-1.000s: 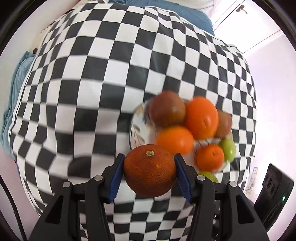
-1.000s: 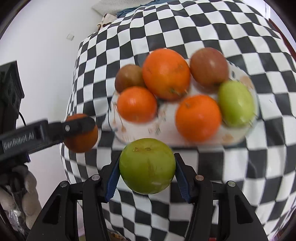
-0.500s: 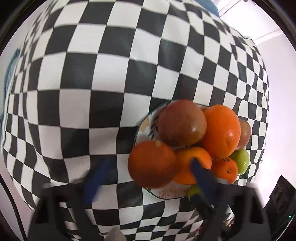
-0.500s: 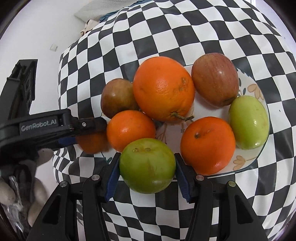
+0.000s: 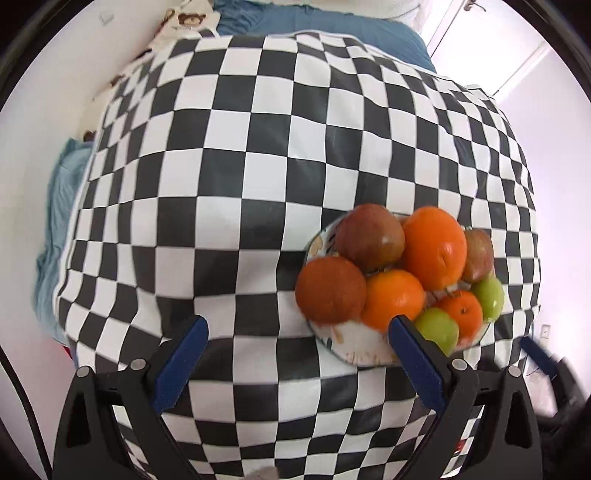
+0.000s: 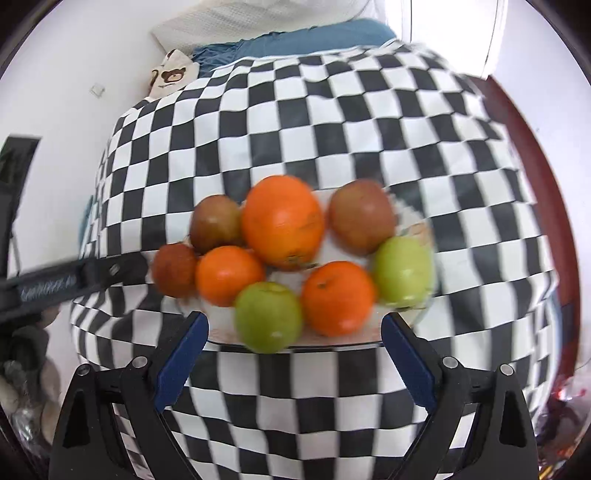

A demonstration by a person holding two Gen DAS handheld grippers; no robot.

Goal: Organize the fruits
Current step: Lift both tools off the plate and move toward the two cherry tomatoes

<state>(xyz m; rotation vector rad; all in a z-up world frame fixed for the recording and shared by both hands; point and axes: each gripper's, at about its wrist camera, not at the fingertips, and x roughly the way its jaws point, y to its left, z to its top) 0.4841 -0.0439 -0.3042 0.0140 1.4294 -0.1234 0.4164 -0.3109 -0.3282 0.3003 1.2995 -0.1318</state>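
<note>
A white patterned plate (image 5: 360, 347) (image 6: 332, 339) on the checkered tablecloth holds several fruits. The dark orange (image 5: 330, 290) (image 6: 174, 270) lies at the plate's left edge. The green apple (image 6: 269, 316) (image 5: 437, 330) lies at its near rim. A big orange (image 6: 282, 225) (image 5: 434, 247), smaller oranges, reddish apples and another green apple (image 6: 402, 271) fill the plate. My left gripper (image 5: 295, 341) is open and empty, near the plate and left of it. My right gripper (image 6: 291, 338) is open and empty, just in front of the green apple.
The checkered tablecloth (image 5: 236, 155) covers a table that drops off at every side. Blue bedding (image 5: 314, 18) and a bear-print cloth (image 6: 171, 75) lie behind it. The left gripper's arm (image 6: 74, 277) reaches in from the left in the right wrist view.
Both grippers opened and drew back. The left one let go of the dark orange at the plate's left edge; the right one let go of the green apple at the near rim.
</note>
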